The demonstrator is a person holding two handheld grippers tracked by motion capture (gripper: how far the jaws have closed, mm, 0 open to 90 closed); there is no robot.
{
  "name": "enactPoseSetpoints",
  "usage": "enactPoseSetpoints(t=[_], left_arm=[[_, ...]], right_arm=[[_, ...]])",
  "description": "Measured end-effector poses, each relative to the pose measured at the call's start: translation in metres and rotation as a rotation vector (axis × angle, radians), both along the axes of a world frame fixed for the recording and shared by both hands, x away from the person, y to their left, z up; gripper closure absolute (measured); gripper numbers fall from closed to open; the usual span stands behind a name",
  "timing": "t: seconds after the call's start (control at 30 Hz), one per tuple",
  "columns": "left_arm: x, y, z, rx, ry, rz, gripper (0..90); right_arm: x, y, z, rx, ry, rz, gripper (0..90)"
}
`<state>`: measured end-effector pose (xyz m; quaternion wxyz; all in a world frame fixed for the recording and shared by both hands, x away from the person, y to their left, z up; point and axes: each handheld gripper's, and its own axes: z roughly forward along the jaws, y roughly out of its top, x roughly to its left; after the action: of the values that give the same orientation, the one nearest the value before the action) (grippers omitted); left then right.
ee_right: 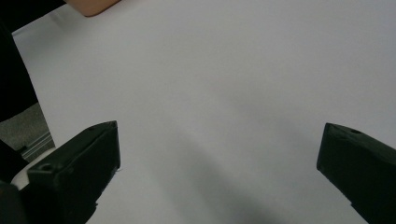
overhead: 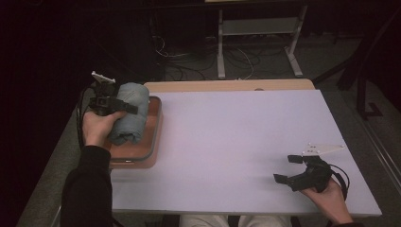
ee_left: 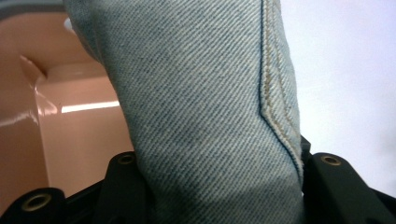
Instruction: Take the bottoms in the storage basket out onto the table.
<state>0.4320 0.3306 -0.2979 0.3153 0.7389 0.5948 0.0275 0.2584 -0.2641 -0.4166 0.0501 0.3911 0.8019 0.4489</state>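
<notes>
A rolled bundle of light blue denim (overhead: 130, 113) lies in a salmon-coloured tray (overhead: 155, 124) at the table's left edge. My left gripper (overhead: 121, 107) reaches over the roll, its jaws closed against both sides of the cloth. The left gripper view has the denim (ee_left: 201, 107) with a stitched seam pressed between the two black jaws, tray wall behind. My right gripper (overhead: 289, 169) rests low near the table's front right corner, jaws wide apart. In the right gripper view its jaws frame bare white table (ee_right: 210, 116) with nothing between them.
The white tabletop (overhead: 236, 142) stretches between the tray and my right hand. A wooden strip (overhead: 227, 85) runs along the far edge. Beyond it stand a metal frame (overhead: 257, 28) and loose cables on a dark floor.
</notes>
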Motion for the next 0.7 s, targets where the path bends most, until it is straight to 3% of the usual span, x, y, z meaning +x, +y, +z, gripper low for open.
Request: enactPoseSetpoints(t=[0.37, 0.7], left_arm=[[-0.009, -0.011, 0.037, -0.005, -0.064, -0.040, 50.5], [-0.009, -0.030, 0.051, -0.044, -0.096, -0.100, 50.4]], right_arm=[[0.000, 0.001, 0.000, 0.000, 0.001, 0.000, 0.0], [0.000, 0.002, 0.000, -0.003, 0.001, 0.003, 0.0]])
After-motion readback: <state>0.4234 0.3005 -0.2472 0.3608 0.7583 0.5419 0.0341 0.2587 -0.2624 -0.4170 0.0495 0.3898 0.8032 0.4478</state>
